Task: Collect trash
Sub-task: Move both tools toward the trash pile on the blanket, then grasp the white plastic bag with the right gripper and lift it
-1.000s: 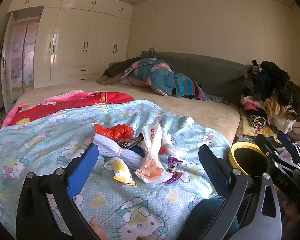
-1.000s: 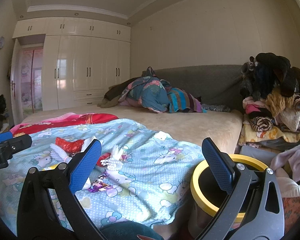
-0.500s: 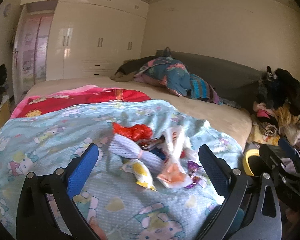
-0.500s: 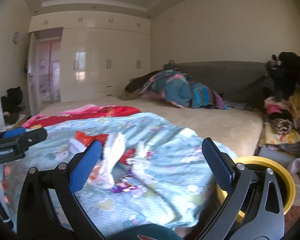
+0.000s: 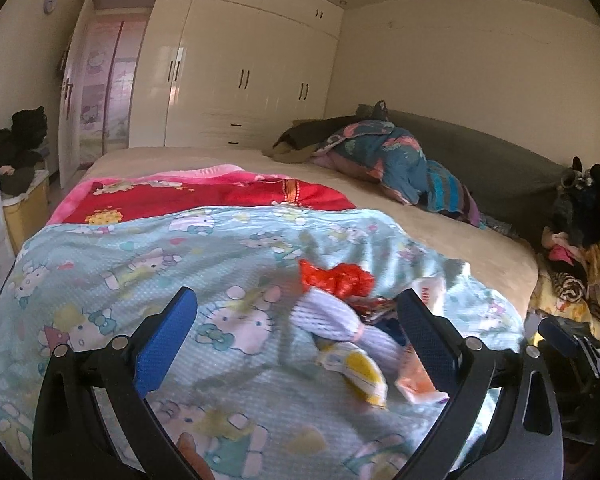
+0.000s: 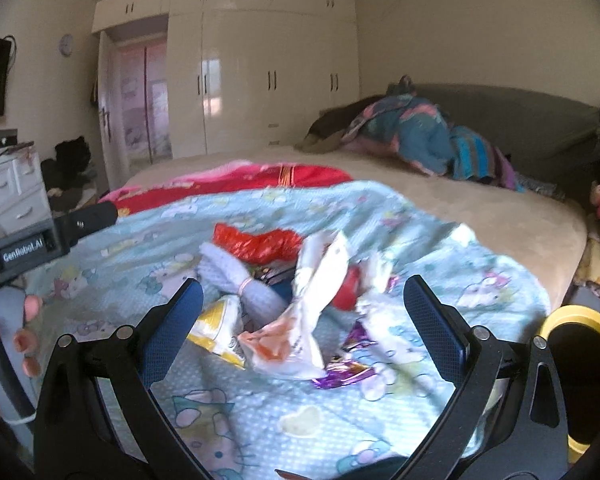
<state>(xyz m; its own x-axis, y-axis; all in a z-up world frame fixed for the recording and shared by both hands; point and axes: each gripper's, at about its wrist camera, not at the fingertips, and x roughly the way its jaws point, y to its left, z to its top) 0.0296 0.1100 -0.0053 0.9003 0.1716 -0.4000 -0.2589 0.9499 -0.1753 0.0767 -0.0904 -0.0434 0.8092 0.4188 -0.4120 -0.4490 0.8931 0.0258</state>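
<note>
We've got both grippers held wide apart with nothing in them. The left gripper (image 5: 296,328) hangs over the light blue cartoon blanket (image 5: 140,256) on the bed; the trash pile (image 5: 352,320) sits toward its right finger (image 5: 424,336), with a yellow wrapper (image 5: 358,368) lying between the fingers and a red plastic bag (image 5: 336,276) just beyond them. The right gripper (image 6: 304,324) frames the same pile more squarely: a white and orange packet (image 6: 300,332) sits right in the gap, and a purple foil wrapper (image 6: 344,364) lies just beside it. A yellow-rimmed bin (image 6: 580,344) stands off the bed's corner, to the right.
</note>
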